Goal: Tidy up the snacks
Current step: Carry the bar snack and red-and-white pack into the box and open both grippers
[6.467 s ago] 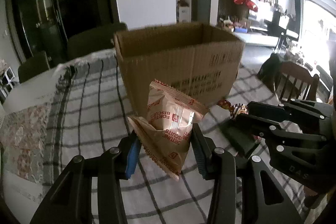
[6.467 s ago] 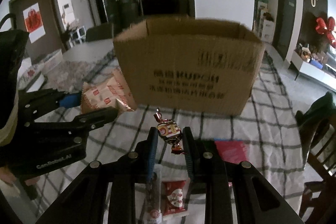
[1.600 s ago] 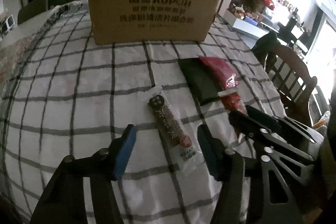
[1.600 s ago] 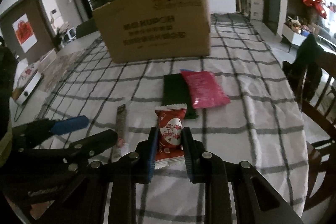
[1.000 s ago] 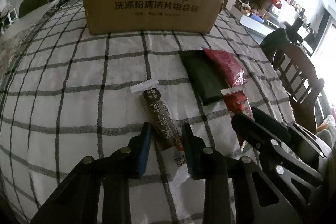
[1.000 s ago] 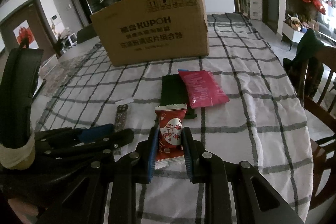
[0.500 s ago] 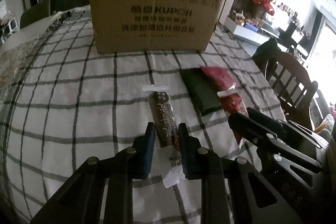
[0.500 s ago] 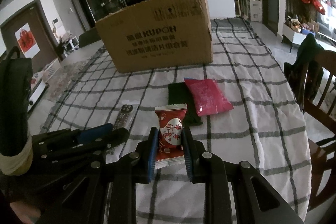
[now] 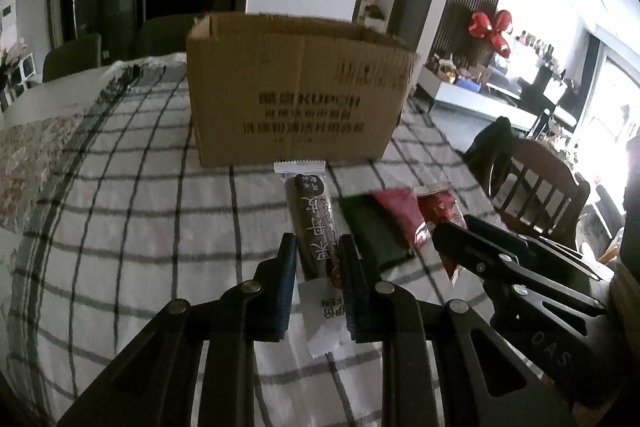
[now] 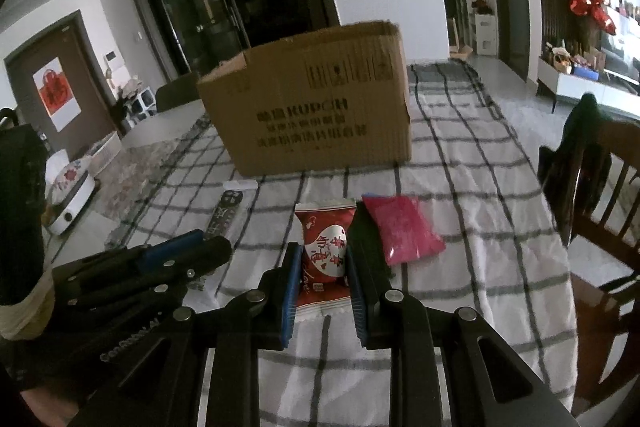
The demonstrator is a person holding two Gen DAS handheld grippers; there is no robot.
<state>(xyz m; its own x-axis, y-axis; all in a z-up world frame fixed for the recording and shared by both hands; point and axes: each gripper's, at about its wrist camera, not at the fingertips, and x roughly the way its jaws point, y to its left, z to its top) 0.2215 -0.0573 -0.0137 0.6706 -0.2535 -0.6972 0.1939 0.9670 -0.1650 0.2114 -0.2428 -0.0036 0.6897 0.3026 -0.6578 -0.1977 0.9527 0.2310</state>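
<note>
Leftmost, the left gripper (image 9: 316, 259) pinches a long brown snack bar (image 9: 314, 227), seemingly lifted off the checked tablecloth (image 9: 120, 227); rightward, the right gripper (image 10: 323, 263) clamps a red snack packet (image 10: 325, 251), before the cardboard box (image 10: 316, 107).

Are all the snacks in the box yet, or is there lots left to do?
Nearly there, I think. In hand: the left gripper is shut on a long brown snack bar, the right gripper on a red-and-white snack packet. Left on the checked tablecloth: a pink packet and a dark green one. I can't see inside the cardboard box.
</note>
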